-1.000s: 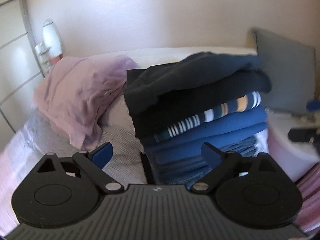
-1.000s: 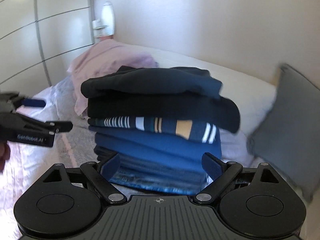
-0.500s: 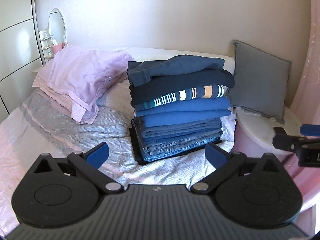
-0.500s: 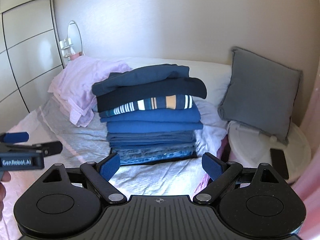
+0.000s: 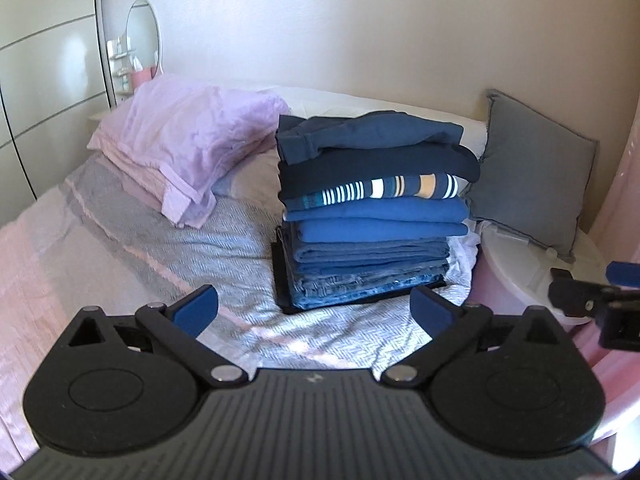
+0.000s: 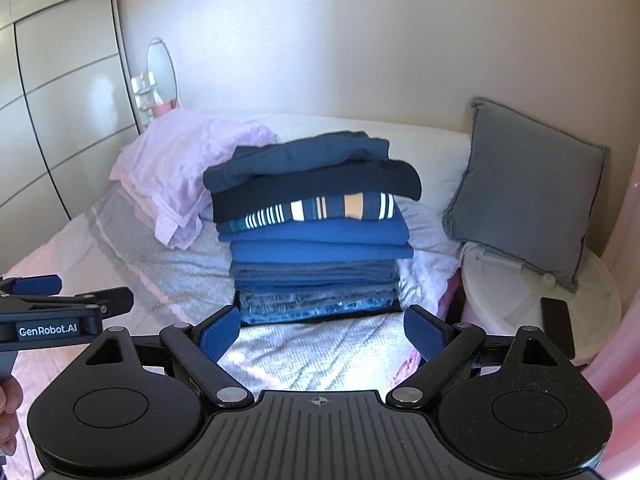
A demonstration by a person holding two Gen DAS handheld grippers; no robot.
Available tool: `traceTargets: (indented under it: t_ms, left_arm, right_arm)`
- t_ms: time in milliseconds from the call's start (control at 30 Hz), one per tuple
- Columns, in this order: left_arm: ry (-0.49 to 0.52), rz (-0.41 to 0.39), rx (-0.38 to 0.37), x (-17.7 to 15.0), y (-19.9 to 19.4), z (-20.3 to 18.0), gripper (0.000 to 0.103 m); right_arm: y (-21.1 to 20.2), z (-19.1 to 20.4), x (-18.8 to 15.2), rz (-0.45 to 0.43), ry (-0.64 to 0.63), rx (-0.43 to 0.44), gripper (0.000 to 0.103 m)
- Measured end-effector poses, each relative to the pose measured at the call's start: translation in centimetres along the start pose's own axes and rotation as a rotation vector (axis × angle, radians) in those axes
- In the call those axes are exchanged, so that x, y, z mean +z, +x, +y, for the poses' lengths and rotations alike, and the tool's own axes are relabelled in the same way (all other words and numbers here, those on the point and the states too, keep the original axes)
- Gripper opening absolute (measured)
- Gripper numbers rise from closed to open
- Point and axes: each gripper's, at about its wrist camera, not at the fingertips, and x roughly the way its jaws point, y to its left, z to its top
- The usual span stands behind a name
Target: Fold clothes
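Clothes stack [image 5: 372,216] sits folded & neat on bed [image 5: 160,248], purple sheet [image 5: 192,136] beside it looks loose, maybe left to fold; L gripper [image 5: 314,306] & R gripper [image 6: 322,332] both spread wide, holding nothing.

Your left gripper [image 6: 60,300] is cut off by the left frame edge in the right wrist view; jaw spacing unreadable there. Beyond your fingers, the stack of folded clothes [image 5: 372,216] hides the bed [image 5: 160,248] behind it. The stack's lowest dark layer [image 5: 280,276]: identity undetermined.
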Motion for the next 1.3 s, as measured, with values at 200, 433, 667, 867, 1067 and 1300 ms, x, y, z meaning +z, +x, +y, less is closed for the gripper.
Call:
traceTargets:
  t_ms: [200,433,667,867,1067,1300]
  left_arm:
    - [0.001,0.010,0.021,-0.6,0.1,-0.4,0.101]
    - [0.021,0.024,0.036,-1.1,0.3,-1.0,0.101]
    - [0.049,0.027,0.035,-1.3,0.5,-2.1,0.101]
    - [0.060,0.031,0.039,-1.3,1.0,-2.6,0.101]
    - [0.060,0.039,0.045,-1.1,1.8,-2.9,0.101]
    - [0.048,0.051,0.042,-1.2,2.5,-3.3,0.101]
  right_arm:
    - [0.0,0.3,-0.1,0.015,-0.023,-0.012,0.092]
    - [0.3,0.5,-0.3,0.022,-0.049,-0.014,0.092]
    - [0.6,-0.2,-0.6,0.035,-0.034,-0.005,0.092]
    - [1.0,-0.6,-0.8,0.049,-0.028,0.002,0.092]
    - [1.8,-0.8,-0.8,0.061,-0.035,0.005,0.092]
    - [2.3,-1.1,-0.7,0.078,-0.049,0.006,0.092]
